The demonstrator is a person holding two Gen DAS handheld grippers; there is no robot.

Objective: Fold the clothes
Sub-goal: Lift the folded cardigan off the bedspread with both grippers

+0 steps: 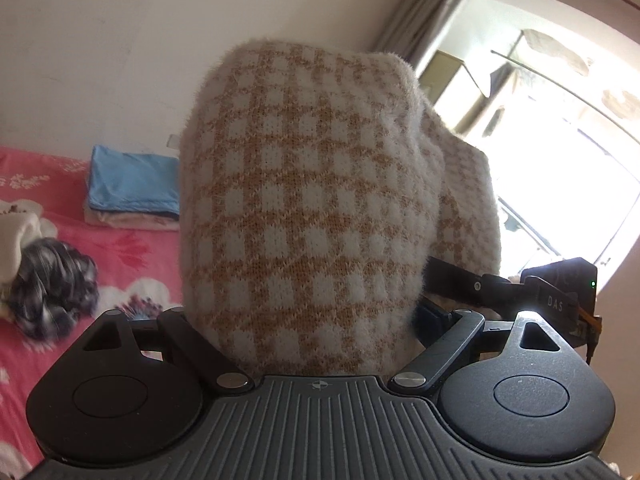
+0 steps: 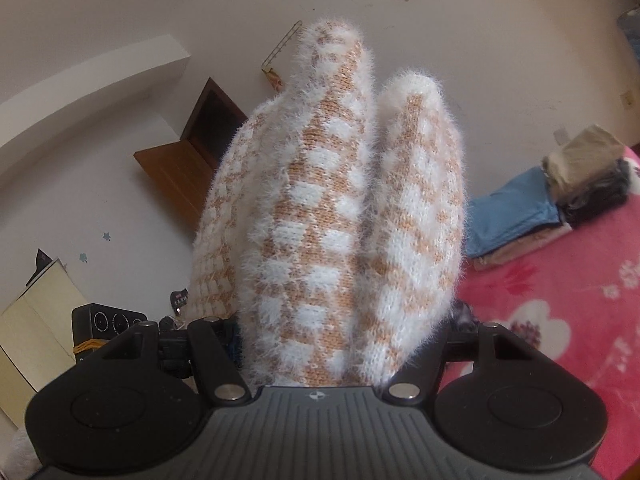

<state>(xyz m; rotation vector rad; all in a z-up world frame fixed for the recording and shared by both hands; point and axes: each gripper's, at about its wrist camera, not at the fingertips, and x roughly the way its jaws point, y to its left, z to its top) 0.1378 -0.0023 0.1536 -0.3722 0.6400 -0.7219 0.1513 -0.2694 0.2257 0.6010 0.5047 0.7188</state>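
Fuzzy white and tan checks fill the middle of both views. It is one sweater (image 1: 312,208), and both grippers hold it up in the air above the bed (image 1: 132,256).

In the left wrist view, the left gripper (image 1: 316,344) has a thick, folded bunch of the sweater between its wide-set jaws. The knit covers the fingers, so they cannot be seen. The cloth stands up tall in front of the camera and hides the far wall behind it. The right gripper (image 1: 560,300) shows just to the right, past the sweater's edge.

In the right wrist view, the right gripper (image 2: 320,356) grips another bunch of the sweater (image 2: 340,216). Here the knit is squeezed into long, upright folds with fluffy edges. Its fingers are hidden by the cloth too.

The bed has a pink sheet with white flowers. On its far side, next to the wall, sits a pile (image 1: 132,188) of folded clothes with a blue piece on top. On the left, nearer, lies a dark crumpled garment (image 1: 52,284) beside something white (image 1: 16,236). A bright window (image 1: 560,152) with a grey curtain (image 1: 428,8) is on the right. In the right wrist view a brown wooden door (image 2: 188,168) stands on the far left.
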